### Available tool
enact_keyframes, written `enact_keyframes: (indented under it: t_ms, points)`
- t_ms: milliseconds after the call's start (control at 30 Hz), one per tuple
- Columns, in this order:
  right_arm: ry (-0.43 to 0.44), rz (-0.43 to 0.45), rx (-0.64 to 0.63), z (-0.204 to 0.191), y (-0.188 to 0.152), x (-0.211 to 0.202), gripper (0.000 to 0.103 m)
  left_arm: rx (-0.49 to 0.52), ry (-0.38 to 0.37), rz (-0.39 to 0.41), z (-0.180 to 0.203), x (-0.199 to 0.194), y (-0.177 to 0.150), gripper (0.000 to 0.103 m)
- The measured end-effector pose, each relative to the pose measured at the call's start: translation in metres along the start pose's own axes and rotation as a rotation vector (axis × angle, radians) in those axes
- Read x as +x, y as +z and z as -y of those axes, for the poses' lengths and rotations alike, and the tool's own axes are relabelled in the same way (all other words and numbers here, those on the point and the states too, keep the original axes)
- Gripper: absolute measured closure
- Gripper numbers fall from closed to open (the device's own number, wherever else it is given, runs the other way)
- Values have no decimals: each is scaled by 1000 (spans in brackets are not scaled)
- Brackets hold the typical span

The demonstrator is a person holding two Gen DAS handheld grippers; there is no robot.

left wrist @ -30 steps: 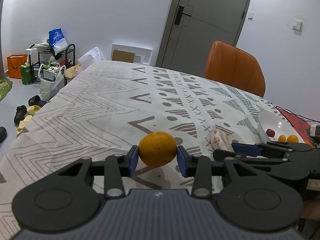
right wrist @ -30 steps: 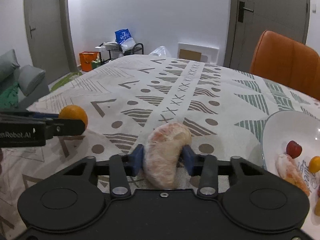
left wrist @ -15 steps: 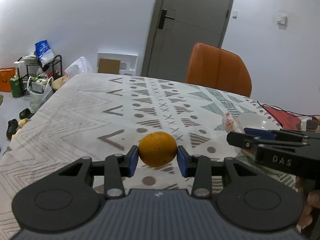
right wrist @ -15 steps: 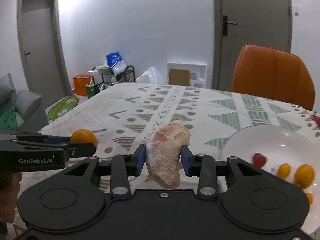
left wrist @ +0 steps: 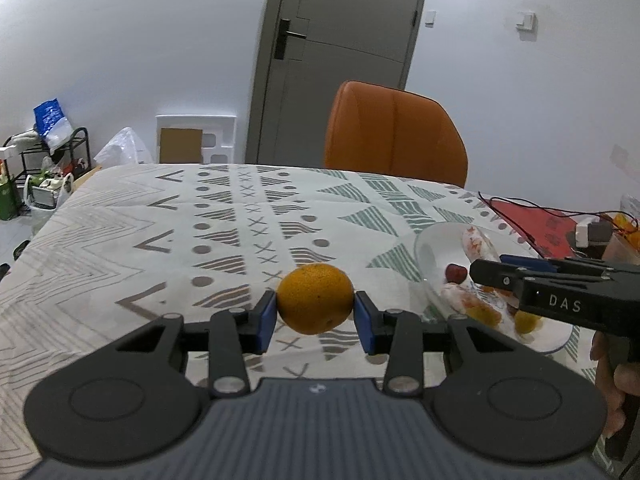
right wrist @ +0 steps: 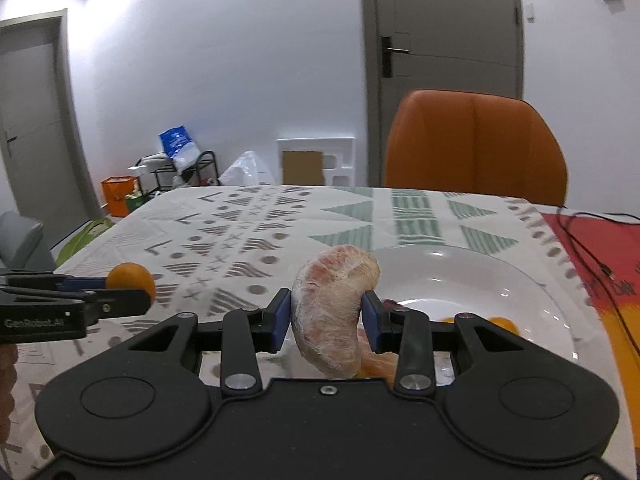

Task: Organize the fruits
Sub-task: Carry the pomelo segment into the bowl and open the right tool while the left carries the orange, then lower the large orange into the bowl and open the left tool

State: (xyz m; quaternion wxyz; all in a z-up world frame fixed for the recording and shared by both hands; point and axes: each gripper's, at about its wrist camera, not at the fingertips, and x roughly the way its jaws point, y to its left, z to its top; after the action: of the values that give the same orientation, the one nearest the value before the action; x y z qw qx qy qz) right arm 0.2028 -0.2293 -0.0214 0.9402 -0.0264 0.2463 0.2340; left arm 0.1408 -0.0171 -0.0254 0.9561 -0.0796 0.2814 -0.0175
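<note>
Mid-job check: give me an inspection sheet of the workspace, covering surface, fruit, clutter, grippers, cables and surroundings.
Surface: table under a patterned cloth.
Job's things: orange and wrapped pomelo wedge both held; white plate at right holds small fruits.
Clutter: red mat beside the plate.
Grippers: left hand-held gripper shut on the orange; right hand-held gripper shut on the pomelo wedge, at the plate's near rim.
Cables: thin black cable across the red mat.
Surroundings: orange chair, grey door, rack with bags on the floor.
</note>
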Motion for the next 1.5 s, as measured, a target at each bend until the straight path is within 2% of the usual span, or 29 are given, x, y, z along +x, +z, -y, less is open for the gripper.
enact_keyframes:
  t_ms: [333, 500, 1067, 1200, 1367, 1500]
  points:
    - [-38, 11, 50, 33, -8, -1, 66, 43, -26, -14, 25, 16, 6, 63]
    - [-63, 16, 66, 44, -9, -5, 59, 70, -48, -15, 40, 23, 11, 63]
    - [-42, 40, 137, 62, -26, -45, 56, 156, -129, -12, 96, 45, 20, 63]
    - [-42, 45, 156, 67, -28, -48, 56, 209, -124, 50, 107, 36, 22, 56]
    - [-34, 44, 168, 69, -31, -50, 54, 173, -110, 25, 100, 33, 26, 52]
    - [-25, 47, 164, 65, -31, -53, 50, 143, -85, 5, 89, 27, 25, 43]
